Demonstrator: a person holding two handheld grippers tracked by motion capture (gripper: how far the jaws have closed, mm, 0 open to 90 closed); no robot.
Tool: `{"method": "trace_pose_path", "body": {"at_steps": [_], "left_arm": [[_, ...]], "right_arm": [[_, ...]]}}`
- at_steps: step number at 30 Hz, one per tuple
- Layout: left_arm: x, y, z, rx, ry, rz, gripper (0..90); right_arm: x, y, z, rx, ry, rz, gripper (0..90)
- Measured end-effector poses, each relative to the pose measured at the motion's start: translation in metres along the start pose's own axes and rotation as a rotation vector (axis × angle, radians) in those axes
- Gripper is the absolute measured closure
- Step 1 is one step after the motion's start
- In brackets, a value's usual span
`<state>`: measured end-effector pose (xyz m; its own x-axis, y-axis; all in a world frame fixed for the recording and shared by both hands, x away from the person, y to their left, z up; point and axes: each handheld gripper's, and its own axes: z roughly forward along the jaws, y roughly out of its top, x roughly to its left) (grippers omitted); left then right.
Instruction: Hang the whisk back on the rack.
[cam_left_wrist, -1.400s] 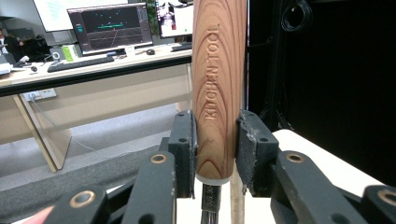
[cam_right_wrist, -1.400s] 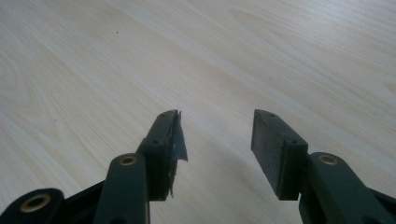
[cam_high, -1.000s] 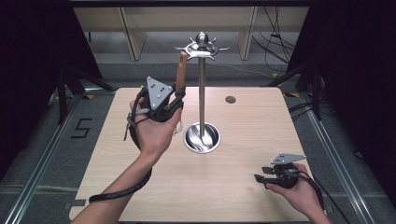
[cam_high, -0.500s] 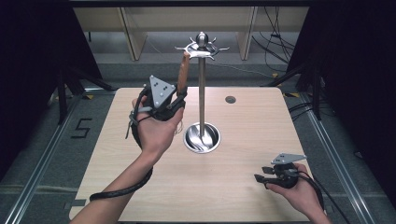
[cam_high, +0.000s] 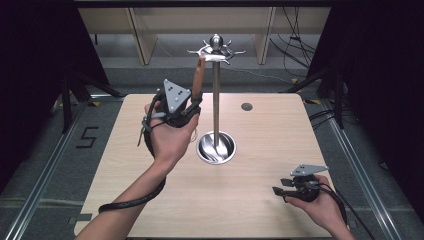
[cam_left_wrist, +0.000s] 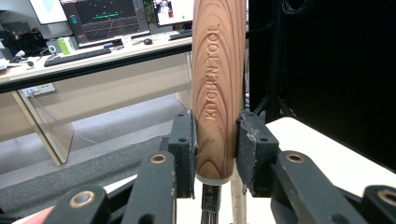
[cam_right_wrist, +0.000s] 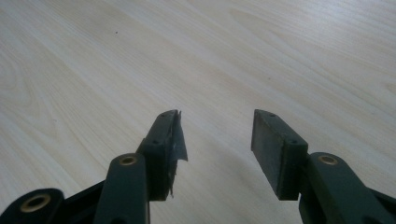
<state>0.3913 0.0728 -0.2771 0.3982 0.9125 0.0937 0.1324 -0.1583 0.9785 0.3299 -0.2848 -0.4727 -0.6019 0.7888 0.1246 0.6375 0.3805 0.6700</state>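
A kitchen tool with a wooden handle (cam_high: 198, 77) stands upright in my left gripper (cam_high: 196, 102), raised above the table's left half. Its top end is close under the hooks (cam_high: 216, 49) of a metal stand (cam_high: 216, 100). In the left gripper view both pads press the handle (cam_left_wrist: 218, 70), stamped KITCHEN TOOL, near its lower end, so the left gripper (cam_left_wrist: 217, 135) is shut on it. A metal shaft (cam_left_wrist: 210, 203) runs down from the handle, and the tool's head is hidden. My right gripper (cam_high: 277, 190) rests low at the table's front right. In its own view the right gripper (cam_right_wrist: 215, 135) is open over bare wood.
The stand's round steel base (cam_high: 216, 148) sits mid-table on the light wooden table (cam_high: 265, 135). A small dark disc (cam_high: 246, 106) lies behind it to the right. Shelving and cables stand beyond the far edge. A black cable trails from my left forearm to the front edge.
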Motion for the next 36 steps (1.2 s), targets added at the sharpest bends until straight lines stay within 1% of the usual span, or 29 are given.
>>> {"method": "trace_pose_path", "body": {"at_steps": [4,5,6,8,9,10,11,14,15,16,18,19,20,24,25,26,28,29,30,31,32,33,34,35,36], "left_arm": [[-0.001,0.0,0.002,0.005,0.0,0.003,68.7],[-0.001,0.0,0.004,0.005,-0.001,0.003,68.6],[-0.001,-0.001,0.004,0.005,0.0,-0.001,68.6],[-0.001,-0.001,0.006,0.006,-0.004,0.001,68.5],[-0.001,-0.001,0.006,0.007,-0.004,0.002,68.5],[-0.001,-0.001,0.007,0.006,-0.003,0.001,68.5],[-0.001,-0.001,0.007,0.008,-0.005,0.006,68.4],[-0.001,-0.002,0.009,0.01,-0.01,0.005,68.1],[-0.001,-0.002,0.01,0.013,-0.014,0.009,68.0],[-0.002,-0.003,0.01,0.013,-0.018,0.008,67.7],[-0.002,-0.003,0.01,0.012,-0.023,0.009,66.1],[-0.003,-0.003,0.01,-0.003,-0.034,0.012,65.2],[-0.003,-0.003,0.009,-0.008,-0.039,0.016,64.8],[-0.004,-0.001,0.006,-0.023,-0.058,0.019,60.3],[-0.004,-0.001,0.004,-0.025,-0.059,0.02,59.2],[-0.004,-0.001,0.002,-0.026,-0.061,0.021,58.3],[-0.004,-0.002,0.001,-0.029,-0.066,0.022,56.1],[-0.002,-0.003,-0.003,-0.029,-0.076,0.016,55.1],[-0.001,-0.004,-0.006,-0.026,-0.087,0.012,54.2],[0.0,-0.005,-0.009,-0.02,-0.096,0.011,52.8],[0.001,-0.006,-0.01,-0.019,-0.104,0.006,51.5],[0.002,-0.008,-0.013,-0.018,-0.12,-0.014,50.2],[0.002,-0.008,-0.013,-0.018,-0.12,-0.014,48.8],[0.004,-0.01,-0.016,-0.013,-0.135,-0.034,47.3],[0.004,-0.011,-0.018,-0.013,-0.142,-0.043,47.3]], "right_arm": [[0.0,0.0,0.0,-0.004,-0.001,-0.007,52.3],[-0.003,0.001,0.0,-0.01,0.001,-0.021,52.3],[-0.001,0.001,0.0,-0.002,0.001,-0.002,52.3],[-0.001,0.0,0.0,-0.008,-0.005,-0.01,52.3],[-0.001,0.001,0.0,-0.005,0.003,0.004,52.3],[-0.002,0.0,0.001,-0.012,-0.006,-0.016,52.3],[-0.002,0.0,0.001,-0.012,-0.006,-0.014,52.3],[-0.002,0.0,0.001,-0.012,-0.006,-0.015,52.2],[-0.003,0.0,0.001,-0.014,-0.008,-0.033,52.2],[-0.004,0.0,0.0,-0.008,-0.008,-0.035,52.1],[-0.004,0.0,0.0,-0.009,-0.009,-0.036,52.1],[-0.001,0.0,0.0,-0.005,0.002,0.004,52.1],[-0.003,0.001,-0.001,-0.001,0.004,-0.013,52.1],[-0.003,0.001,-0.001,0.004,0.008,-0.007,52.0],[-0.003,0.001,-0.002,0.008,0.005,-0.02,52.0],[-0.003,0.001,-0.003,0.018,0.004,-0.023,51.9],[-0.003,0.001,-0.003,0.018,0.0,-0.024,51.9],[-0.004,0.001,-0.004,0.032,0.019,-0.019,51.9],[-0.005,0.001,-0.002,0.013,0.057,-0.016,51.9],[-0.005,0.001,-0.002,0.013,0.057,-0.015,51.8],[-0.004,0.001,-0.004,0.027,0.018,-0.017,51.8],[-0.003,0.001,-0.002,0.009,0.003,-0.02,51.8],[-0.003,0.001,-0.002,0.009,0.003,-0.02,51.8],[-0.003,0.0,0.0,-0.004,-0.009,-0.031,51.7],[-0.003,0.0,0.0,-0.004,-0.009,-0.031,51.7]]}}
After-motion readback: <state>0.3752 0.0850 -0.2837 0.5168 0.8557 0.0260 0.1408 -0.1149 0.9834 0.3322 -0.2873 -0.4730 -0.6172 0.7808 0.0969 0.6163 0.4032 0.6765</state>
